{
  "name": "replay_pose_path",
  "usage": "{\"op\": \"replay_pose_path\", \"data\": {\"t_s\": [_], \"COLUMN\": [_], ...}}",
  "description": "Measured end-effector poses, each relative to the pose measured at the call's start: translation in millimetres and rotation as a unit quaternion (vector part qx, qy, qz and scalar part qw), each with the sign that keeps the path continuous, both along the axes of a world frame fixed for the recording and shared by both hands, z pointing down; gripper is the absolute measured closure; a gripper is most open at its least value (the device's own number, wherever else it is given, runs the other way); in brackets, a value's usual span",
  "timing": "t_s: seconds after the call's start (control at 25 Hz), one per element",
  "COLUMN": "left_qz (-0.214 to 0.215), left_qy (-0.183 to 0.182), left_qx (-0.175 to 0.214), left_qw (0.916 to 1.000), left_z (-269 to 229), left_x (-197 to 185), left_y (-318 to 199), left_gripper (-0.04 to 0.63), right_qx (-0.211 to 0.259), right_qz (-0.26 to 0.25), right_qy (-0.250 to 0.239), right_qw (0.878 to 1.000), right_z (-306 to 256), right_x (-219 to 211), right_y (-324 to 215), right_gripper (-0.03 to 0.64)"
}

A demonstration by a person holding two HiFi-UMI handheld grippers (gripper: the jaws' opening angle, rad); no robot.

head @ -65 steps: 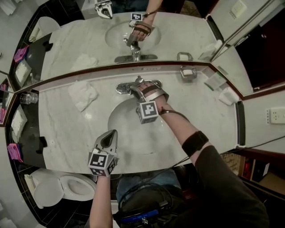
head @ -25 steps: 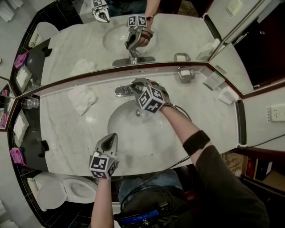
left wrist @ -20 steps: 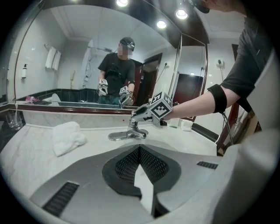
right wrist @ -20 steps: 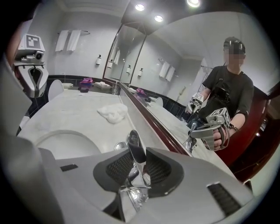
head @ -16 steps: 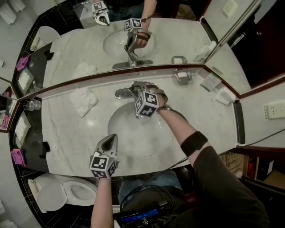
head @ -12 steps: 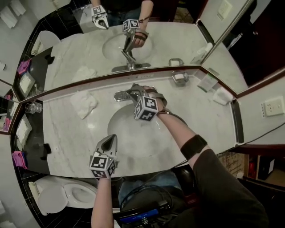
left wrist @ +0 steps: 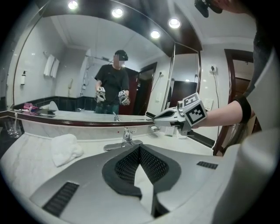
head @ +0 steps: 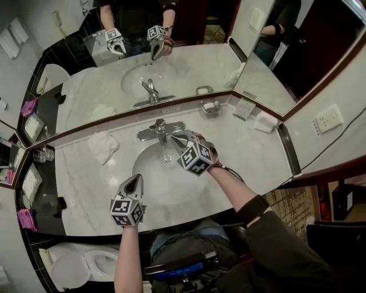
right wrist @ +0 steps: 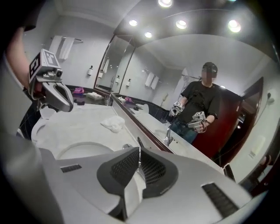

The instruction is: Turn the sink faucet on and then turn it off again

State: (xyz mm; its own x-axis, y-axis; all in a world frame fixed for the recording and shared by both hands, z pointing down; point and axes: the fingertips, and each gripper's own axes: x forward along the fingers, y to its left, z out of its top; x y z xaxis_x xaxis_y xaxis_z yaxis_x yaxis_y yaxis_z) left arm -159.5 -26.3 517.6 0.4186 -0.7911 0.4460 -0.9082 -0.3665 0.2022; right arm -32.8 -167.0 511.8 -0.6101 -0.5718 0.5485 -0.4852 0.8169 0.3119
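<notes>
We found the right claw (head: 174,136) just closing, jaws nearly together, empty, near faucet (head: 159,129); left claw (head: 136,179) pinched together. Only gripper views showed ceiling lights (left wrist: 117,12).

Recessed ceiling spotlights (left wrist: 117,12) light everything brightly, leaving only soft shadows. Fisheye distortion bends the edges. The corners of both gripper views fall dark.
</notes>
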Motion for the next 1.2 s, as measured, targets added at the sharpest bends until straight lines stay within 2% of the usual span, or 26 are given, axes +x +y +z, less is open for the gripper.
{"op": "replay_pose_path", "data": {"t_s": [0.2,0.36,0.44,0.64,0.92,1.2], "left_qz": [0.013,0.007,0.007,0.004,0.02,0.015], "left_qy": [0.003,0.004,0.005,0.009,-0.015,-0.011], "left_qx": [0.009,0.016,0.018,0.021,0.03,0.035], "left_qw": [0.9999,0.9998,0.9998,0.9997,0.9992,0.9992], "left_z": [-14,-13,-15,-17,-19,-19], "left_x": [10,10,12,11,17,21], "left_y": [1,1,2,7,10,8], "left_gripper": [0.595,0.595,0.595,0.595,0.595,0.595], "right_qx": [-0.01,-0.044,-0.065,-0.115,-0.132,-0.131], "right_qz": [0.043,0.094,0.124,0.191,0.201,0.189], "right_qy": [-0.039,-0.082,-0.11,-0.185,-0.186,-0.162], "right_qw": [0.998,0.991,0.984,0.957,0.953,0.96], "right_z": [-13,-23,-22,-9,7,12], "right_x": [39,65,80,106,109,109], "right_y": [28,51,60,78,87,85], "right_gripper": [0.597,0.597,0.597,0.597,0.597,0.597]}}
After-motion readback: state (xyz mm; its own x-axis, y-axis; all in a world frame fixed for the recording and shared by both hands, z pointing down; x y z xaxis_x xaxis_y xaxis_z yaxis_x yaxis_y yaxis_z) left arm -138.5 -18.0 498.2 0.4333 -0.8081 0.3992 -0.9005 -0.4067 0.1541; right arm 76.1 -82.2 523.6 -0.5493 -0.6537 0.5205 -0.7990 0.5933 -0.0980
